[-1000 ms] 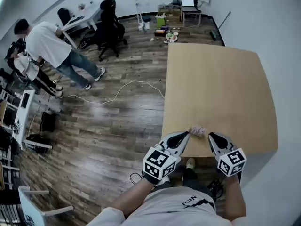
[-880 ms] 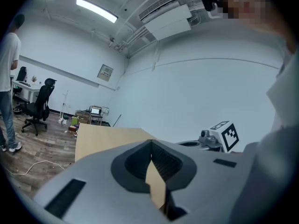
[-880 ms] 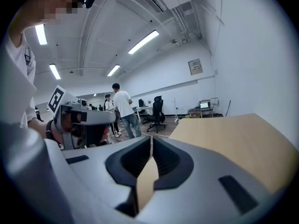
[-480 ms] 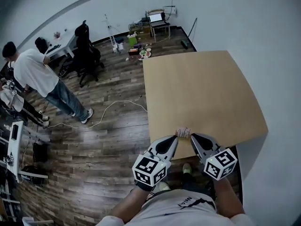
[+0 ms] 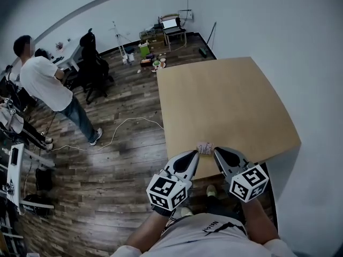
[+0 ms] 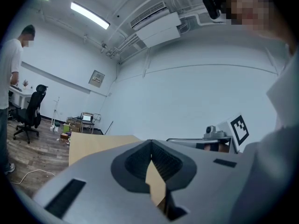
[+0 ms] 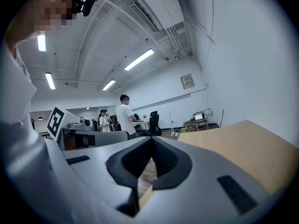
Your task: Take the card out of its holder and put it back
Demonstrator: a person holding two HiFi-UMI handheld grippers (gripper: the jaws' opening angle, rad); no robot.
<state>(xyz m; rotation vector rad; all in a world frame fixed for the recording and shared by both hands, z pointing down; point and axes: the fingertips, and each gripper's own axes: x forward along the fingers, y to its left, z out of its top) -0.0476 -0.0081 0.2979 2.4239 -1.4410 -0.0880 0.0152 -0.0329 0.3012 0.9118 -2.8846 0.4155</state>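
Card holder point(image 5: 204, 148) – small, patterned – lies at the near edge of the worktop point(image 5: 225, 106), between the two gripper tips. On both left gripper point(image 5: 193, 156) and right gripper point(image 5: 217, 154) the jaws are pressed together, empty. The card is too small to make out – we judge nothing started.

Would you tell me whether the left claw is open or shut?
Shut: in the left gripper view, the left claw has its jaws touching at the tips, nothing between them.

office/lab | desk point(image 5: 68, 51), office chair point(image 5: 92, 63), laptop point(image 5: 171, 23), strip lights point(image 7: 139, 59), wood floor point(image 5: 118, 159)
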